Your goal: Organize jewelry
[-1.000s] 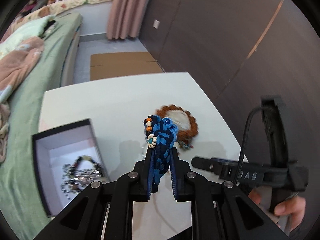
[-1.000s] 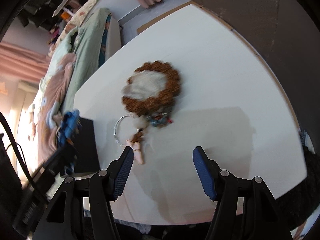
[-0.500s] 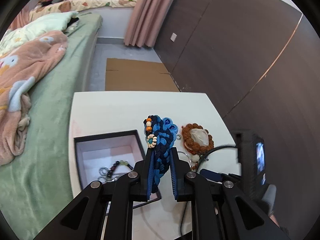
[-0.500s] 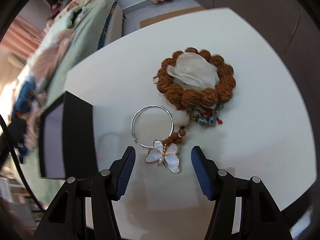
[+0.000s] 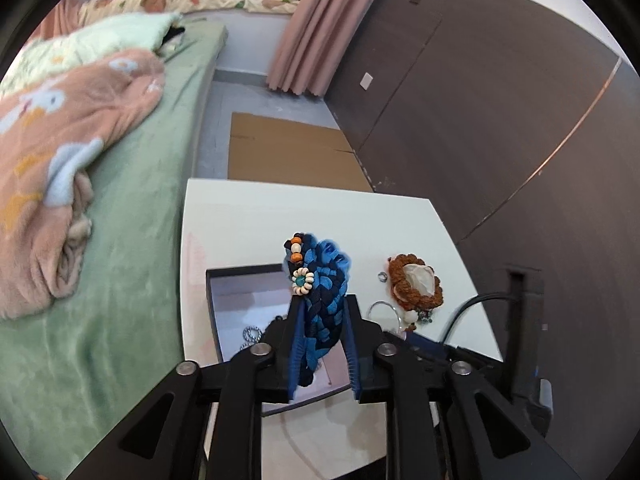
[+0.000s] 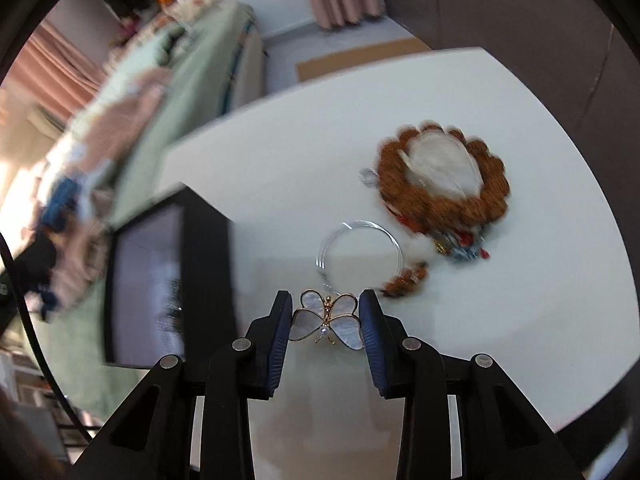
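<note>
White table (image 6: pixel 460 80), tongs clamping bracelet (image 5: pixel 322 300), butterfly brooch (image 6: pixel 327 322)

White table (image 5: pixel 256 216), green bed (image 5: pixel 132 240) with pink blanket (image 5: pixel 60 128), pink curtain (image 5: pixel 308 40), dark panelled wall (image 5: pixel 500 100), cardboard on floor (image 5: pixel 288 152)

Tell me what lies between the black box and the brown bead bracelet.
In the right wrist view, a thin silver hoop lies on the white table between the box and the bracelet; the rest is bare.
</note>
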`<state>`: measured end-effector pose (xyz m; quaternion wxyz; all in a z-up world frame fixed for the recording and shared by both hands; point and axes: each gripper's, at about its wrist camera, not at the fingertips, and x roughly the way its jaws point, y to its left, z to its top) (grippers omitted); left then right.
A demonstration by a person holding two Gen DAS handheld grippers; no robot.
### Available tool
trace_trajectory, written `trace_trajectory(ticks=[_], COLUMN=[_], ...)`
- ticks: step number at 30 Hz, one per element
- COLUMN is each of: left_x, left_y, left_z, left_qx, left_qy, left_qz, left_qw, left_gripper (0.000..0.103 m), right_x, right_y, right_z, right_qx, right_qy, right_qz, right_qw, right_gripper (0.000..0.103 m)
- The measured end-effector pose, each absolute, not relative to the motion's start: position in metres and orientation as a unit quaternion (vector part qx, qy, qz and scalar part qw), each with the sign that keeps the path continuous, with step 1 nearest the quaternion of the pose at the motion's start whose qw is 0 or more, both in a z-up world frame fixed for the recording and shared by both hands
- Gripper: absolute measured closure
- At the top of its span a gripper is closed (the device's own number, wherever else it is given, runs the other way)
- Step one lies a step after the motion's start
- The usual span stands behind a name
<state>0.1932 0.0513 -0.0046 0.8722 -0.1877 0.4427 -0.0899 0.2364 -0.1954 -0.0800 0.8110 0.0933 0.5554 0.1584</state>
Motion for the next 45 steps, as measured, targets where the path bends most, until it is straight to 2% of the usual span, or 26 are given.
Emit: trace_trajectory(ticks=[1,3,6,12,19,22,23,45], left_x=[0.194,0.193,0.188,0.188,0.19,0.187,0.187,0.208], left_y=[0.055,0.062,0.076,0.096,0.107,0.11,0.11,0.003], left_z=[-0.006,-0.008,-0.003,0.003,0.003,0.004,0.004,-0.007], left_qx=[-0.194,-0.207,-0.229,-0.255,-0.253,-0.258,-0.257,-0.167], left_qy=[0.445,0.445,0.425,0.41,0.406,0.398,0.397,0.424], left_qz=[-0.087,-0.078,-0.068,-0.055,-0.034,-0.032,-0.032,-0.112], left_qw=[0.87,0.868,0.873,0.874,0.878,0.88,0.881,0.883], left_gripper=[0.065,0.036,0.024,0.022,0.022,0.022,0.022,0.022], right_x=[0.235,0.233,0.229,0.226,0.231,0.23,0.231,0.238], right_y=[-0.196,-0.197,-0.197,-0.173,-0.143,-0.146,-0.148,-0.264], right_z=[-0.076,-0.068,-0.057,-0.03,-0.025,-0.027,-0.028,-0.035], right_qx=[0.098,0.117,0.147,0.185,0.208,0.215,0.215,0.226], right_qy=[0.548,0.533,0.509,0.444,0.431,0.446,0.443,0.466], right_qz=[0.165,0.185,0.217,0.291,0.336,0.338,0.325,0.182], right_qw=[0.814,0.817,0.82,0.827,0.811,0.801,0.808,0.836], right_gripper=[0.068,0.068,0.067,0.067,0.066,0.032,0.03,0.03])
